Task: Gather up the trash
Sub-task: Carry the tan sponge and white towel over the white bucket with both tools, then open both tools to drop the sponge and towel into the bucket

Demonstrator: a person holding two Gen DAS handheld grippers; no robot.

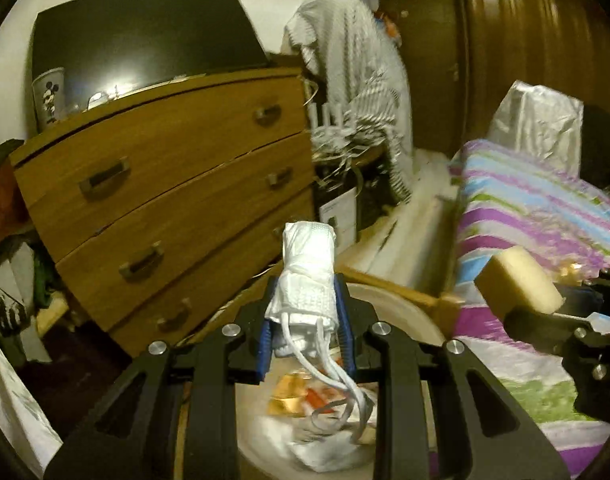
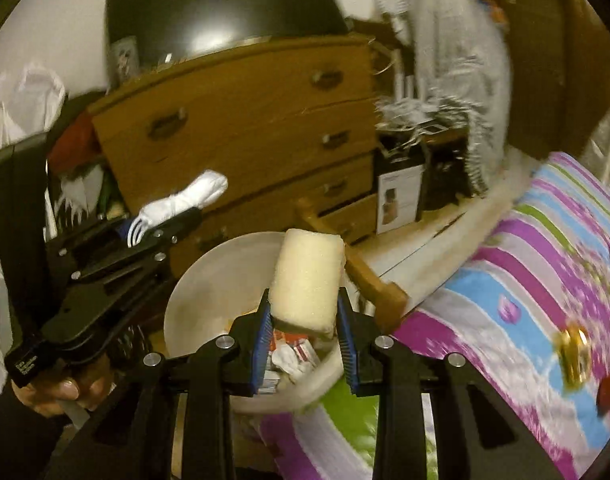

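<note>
- A rolled white face mask [image 1: 309, 276] is clamped between the blue pads of the left gripper [image 1: 307, 344]; its long axis runs forward along the fingers, and its ear loops [image 1: 337, 380] trail back towards the camera.
- A pale yellow foam block [image 2: 307, 282] is gripped by the right gripper [image 2: 305, 336], its long axis pointing forward and away.
- Both items are held above a round white bin [image 2: 209, 276], in which wrappers are seen.
- The bin is placed between a wooden chest of drawers [image 1: 165, 184] at the far left and a striped bedspread [image 2: 525, 280] on the right.
</note>
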